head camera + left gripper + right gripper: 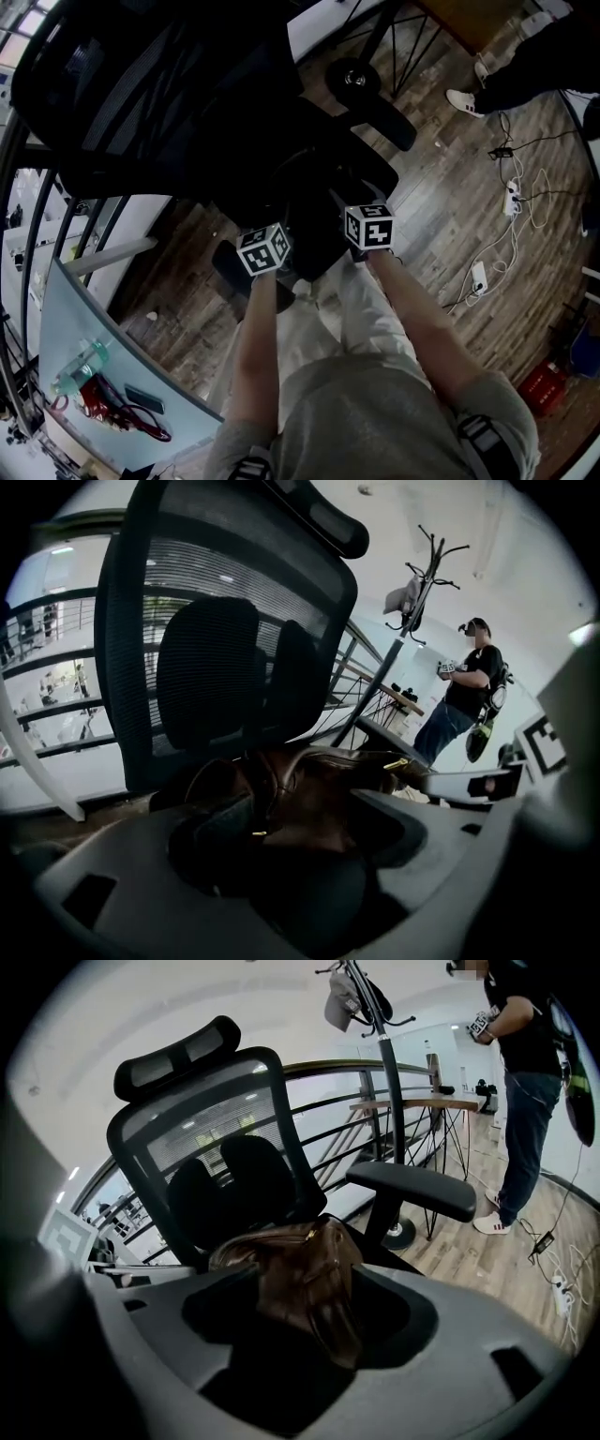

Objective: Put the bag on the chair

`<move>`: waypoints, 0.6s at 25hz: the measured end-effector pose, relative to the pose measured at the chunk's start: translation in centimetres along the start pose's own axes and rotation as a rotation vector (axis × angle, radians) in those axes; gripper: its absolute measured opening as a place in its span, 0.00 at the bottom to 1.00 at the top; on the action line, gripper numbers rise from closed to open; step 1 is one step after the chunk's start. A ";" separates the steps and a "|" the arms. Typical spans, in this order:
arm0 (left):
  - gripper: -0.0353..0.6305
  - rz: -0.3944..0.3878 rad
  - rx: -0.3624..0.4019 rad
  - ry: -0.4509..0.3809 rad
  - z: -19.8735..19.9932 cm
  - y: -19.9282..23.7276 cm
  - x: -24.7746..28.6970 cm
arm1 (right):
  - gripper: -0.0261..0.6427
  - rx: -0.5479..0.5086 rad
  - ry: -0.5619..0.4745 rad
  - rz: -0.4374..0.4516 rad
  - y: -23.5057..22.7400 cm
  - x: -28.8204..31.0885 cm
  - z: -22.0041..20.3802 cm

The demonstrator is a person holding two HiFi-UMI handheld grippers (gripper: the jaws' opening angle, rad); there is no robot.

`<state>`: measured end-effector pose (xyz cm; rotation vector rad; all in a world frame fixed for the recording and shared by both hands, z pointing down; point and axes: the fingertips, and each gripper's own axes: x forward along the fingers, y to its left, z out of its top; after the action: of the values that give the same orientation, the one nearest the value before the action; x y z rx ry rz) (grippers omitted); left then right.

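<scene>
A black mesh office chair [141, 94] stands in front of me, its backrest filling the left gripper view [225, 621] and the right gripper view [216, 1138]. A brown leather bag [300, 1274] lies on the chair's seat, against the backrest; from the other side the same bag [309, 799] shows a strap and gold fittings. In the head view the bag is too dark to pick out. My left gripper [279, 228] and right gripper [354, 204] hover side by side over the seat. Both stand open, the bag lying in the gap between each pair of jaws.
A person [525, 1082] stands at the right, beside a coat rack [375, 1016] and a small table. The chair's armrest [412, 1190] juts out on the right. Cables and power strips [511, 197] lie on the wood floor. A glass desk [122, 361] with a bottle is at lower left.
</scene>
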<state>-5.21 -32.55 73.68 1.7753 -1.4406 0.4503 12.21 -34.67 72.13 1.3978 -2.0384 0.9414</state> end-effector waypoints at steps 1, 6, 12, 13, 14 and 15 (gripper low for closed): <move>0.50 -0.006 0.011 -0.004 0.3 -0.2 -0.2 | 0.44 0.001 -0.002 -0.005 -0.1 -0.2 0.1; 0.50 -0.031 0.012 -0.026 1.3 -1.0 -1.5 | 0.44 0.001 -0.031 -0.044 -0.2 -1.8 0.7; 0.50 -0.060 0.020 -0.050 2.0 -2.4 -4.2 | 0.44 0.019 -0.085 -0.066 0.1 -4.9 1.8; 0.50 -0.067 0.020 -0.055 2.2 -2.8 -4.8 | 0.44 0.022 -0.095 -0.067 0.2 -5.5 1.9; 0.50 -0.075 0.021 -0.061 2.3 -3.2 -5.4 | 0.44 0.025 -0.104 -0.068 0.4 -6.1 2.1; 0.48 -0.082 0.024 -0.068 2.4 -3.6 -6.1 | 0.44 0.029 -0.113 -0.069 0.6 -6.8 2.2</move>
<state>-4.13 -30.22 66.70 1.8770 -1.4080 0.3695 13.98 -32.14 65.66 1.5592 -2.0506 0.8847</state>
